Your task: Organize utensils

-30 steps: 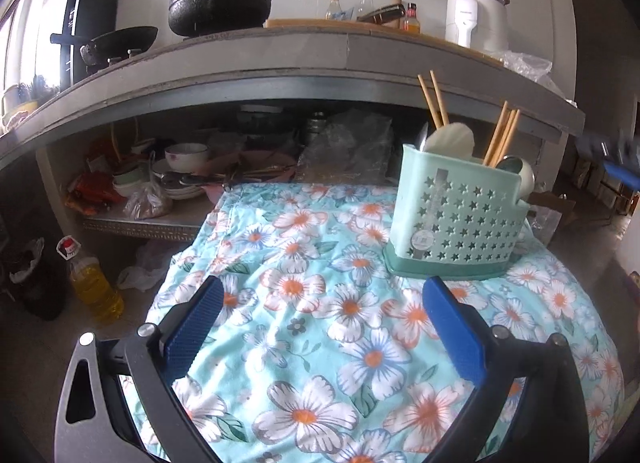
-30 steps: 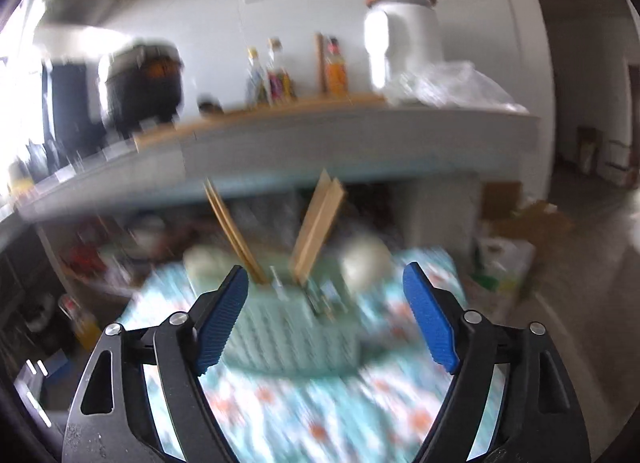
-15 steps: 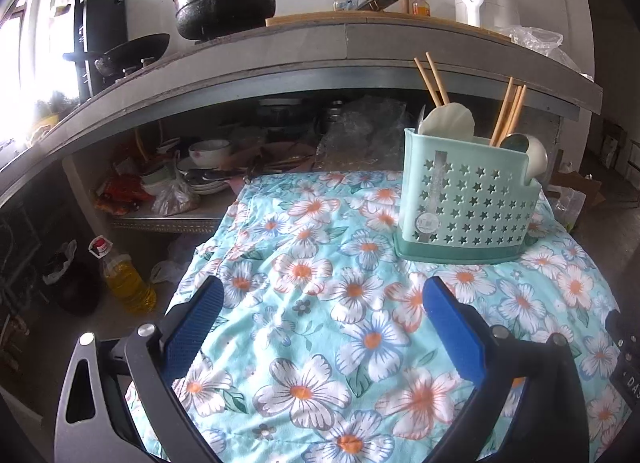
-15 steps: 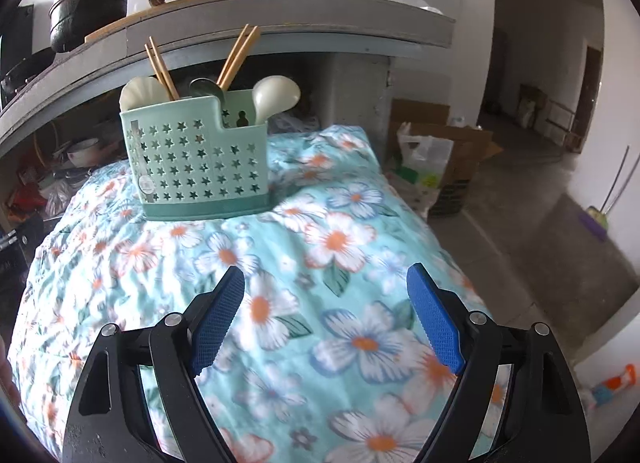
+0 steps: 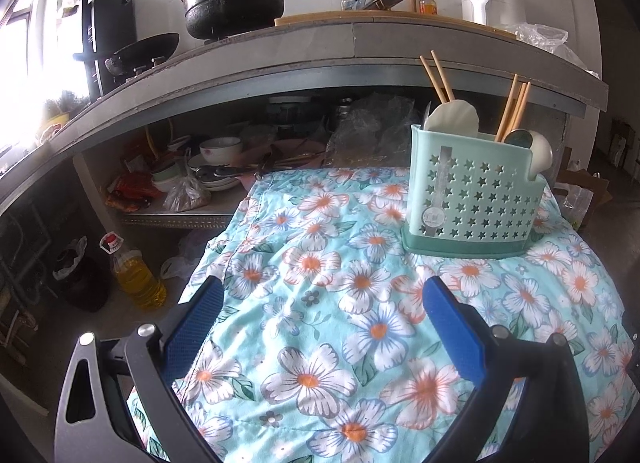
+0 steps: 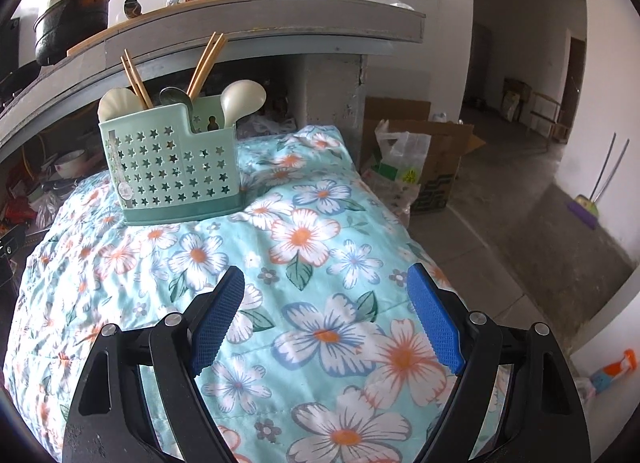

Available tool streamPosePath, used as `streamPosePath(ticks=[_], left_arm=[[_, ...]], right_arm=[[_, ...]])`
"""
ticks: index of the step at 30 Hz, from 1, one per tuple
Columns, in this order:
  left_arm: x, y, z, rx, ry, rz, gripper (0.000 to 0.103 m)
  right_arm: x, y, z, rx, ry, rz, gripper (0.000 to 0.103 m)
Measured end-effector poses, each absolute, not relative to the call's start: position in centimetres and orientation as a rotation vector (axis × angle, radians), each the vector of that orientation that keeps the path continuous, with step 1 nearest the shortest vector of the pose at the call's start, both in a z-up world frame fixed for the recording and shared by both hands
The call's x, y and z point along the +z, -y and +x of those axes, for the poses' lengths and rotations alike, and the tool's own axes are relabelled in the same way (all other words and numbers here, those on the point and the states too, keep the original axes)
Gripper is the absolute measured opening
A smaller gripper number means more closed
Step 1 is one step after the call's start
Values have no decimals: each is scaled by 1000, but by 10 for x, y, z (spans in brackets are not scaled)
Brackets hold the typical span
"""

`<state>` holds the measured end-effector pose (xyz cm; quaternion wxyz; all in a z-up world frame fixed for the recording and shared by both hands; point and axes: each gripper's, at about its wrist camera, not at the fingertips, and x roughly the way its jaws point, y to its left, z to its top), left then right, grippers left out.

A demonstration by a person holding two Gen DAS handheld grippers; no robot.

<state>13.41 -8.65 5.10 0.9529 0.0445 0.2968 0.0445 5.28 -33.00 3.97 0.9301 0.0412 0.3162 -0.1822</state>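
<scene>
- Right wrist view: right gripper (image 6: pixel 326 313) jaws wide apart, empty.
- Left gripper (image 5: pixel 320 321) jaws equally wide, empty.
- Risk: utensil caddy (image 6: pixel 174 171) may tip on soft floral cloth (image 6: pixel 320 223) if nudged.

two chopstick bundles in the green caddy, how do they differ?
The left chopsticks are a pair leaning left beside a white spoon; the right chopsticks look like three, leaning right, near the metal spoon. Both are tan wood, standing in the caddy.
</scene>
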Motion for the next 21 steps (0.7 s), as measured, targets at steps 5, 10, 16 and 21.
streamPosePath(ticks=[5, 10, 16, 21], left_arm=[[50, 87, 134, 78, -618, 86, 97], [50, 87, 134, 75, -623, 83, 97], [49, 86, 134, 75, -627, 79, 97], [49, 85, 134, 79, -627, 79, 97]], right_arm=[[42, 327, 53, -362, -636, 76, 79], [43, 326, 54, -356, -636, 68, 79], [44, 324, 55, -350, -633, 66, 79], [44, 323, 54, -346, -631, 69, 79]])
